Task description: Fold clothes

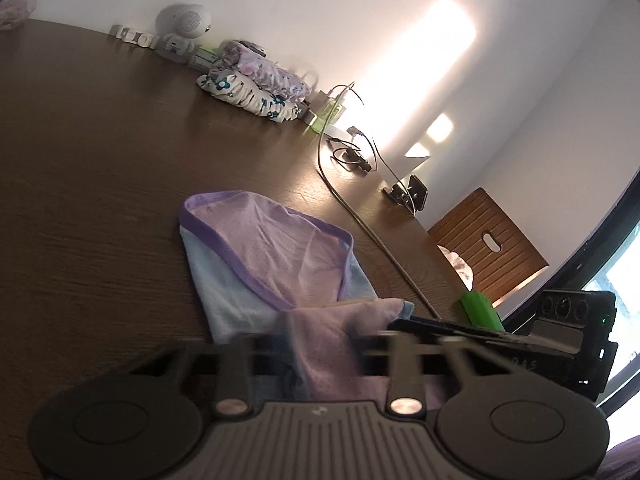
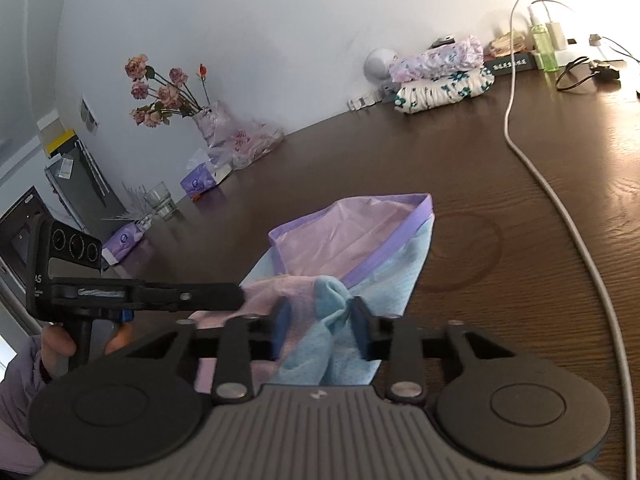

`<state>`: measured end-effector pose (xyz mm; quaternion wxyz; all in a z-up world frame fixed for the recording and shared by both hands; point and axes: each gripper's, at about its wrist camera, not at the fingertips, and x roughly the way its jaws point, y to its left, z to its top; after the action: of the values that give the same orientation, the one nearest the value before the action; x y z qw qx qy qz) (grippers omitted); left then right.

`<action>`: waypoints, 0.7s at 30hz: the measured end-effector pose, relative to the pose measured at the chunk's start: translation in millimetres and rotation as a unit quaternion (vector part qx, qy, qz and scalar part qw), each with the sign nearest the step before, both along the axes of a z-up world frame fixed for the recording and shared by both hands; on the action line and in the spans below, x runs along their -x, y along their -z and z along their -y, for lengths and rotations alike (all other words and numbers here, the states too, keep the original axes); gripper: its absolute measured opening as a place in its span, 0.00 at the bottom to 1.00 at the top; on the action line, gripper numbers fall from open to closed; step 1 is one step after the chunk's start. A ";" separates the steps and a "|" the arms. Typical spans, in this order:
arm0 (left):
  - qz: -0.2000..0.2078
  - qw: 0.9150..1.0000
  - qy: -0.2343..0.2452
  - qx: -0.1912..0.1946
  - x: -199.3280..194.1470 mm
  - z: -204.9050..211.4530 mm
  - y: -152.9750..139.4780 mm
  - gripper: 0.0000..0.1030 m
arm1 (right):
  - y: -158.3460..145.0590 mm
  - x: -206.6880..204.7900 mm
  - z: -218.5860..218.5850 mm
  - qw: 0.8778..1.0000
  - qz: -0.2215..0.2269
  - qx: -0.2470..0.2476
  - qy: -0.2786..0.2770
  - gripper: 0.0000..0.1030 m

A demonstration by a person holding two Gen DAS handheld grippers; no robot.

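A lilac and light-blue mesh garment (image 1: pixel 272 256) with a purple band lies on the dark wooden table (image 1: pixel 100 200), its near edge bunched up. In the left wrist view my left gripper (image 1: pixel 320 344) is blurred, with lilac cloth pinched between its fingers. The right wrist view shows my right gripper (image 2: pixel 320 320) shut on a blue fold of the garment (image 2: pixel 360 240). My left gripper (image 2: pixel 236 296) comes in from the left there, held by a hand (image 2: pixel 60 344), its tip shut on the lilac edge. The right gripper (image 1: pixel 404 324) shows low right in the left view.
A stack of folded floral clothes (image 2: pixel 440 72) sits at the table's far edge by the wall. A grey cable (image 2: pixel 560 200) runs down the right side. A vase of flowers (image 2: pixel 208 124), a glass (image 2: pixel 160 200) and tissue packs stand far left. A wooden chair (image 1: pixel 488 248) stands beyond the table.
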<state>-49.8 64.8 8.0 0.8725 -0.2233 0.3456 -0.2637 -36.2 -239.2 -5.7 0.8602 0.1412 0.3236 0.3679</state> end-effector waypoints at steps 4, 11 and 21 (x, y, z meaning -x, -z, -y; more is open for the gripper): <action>0.020 1.000 -0.004 0.011 6.1 0.6 -5.2 0.09 | -6.9 3.1 -2.3 1.000 0.009 -0.019 -0.007 0.07; 0.009 0.999 -0.032 -0.006 5.5 1.6 1.8 0.17 | -5.2 -0.3 -12.5 0.998 0.021 0.032 0.052 0.35; 0.026 0.998 -0.030 -0.057 11.2 14.1 4.4 0.23 | -9.6 -0.3 -33.2 0.999 0.015 0.051 0.006 0.10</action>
<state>-61.0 50.6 3.6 0.9001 -0.1763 0.3304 -0.2226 -35.9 -206.0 3.9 0.8734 0.0939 0.3280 0.3476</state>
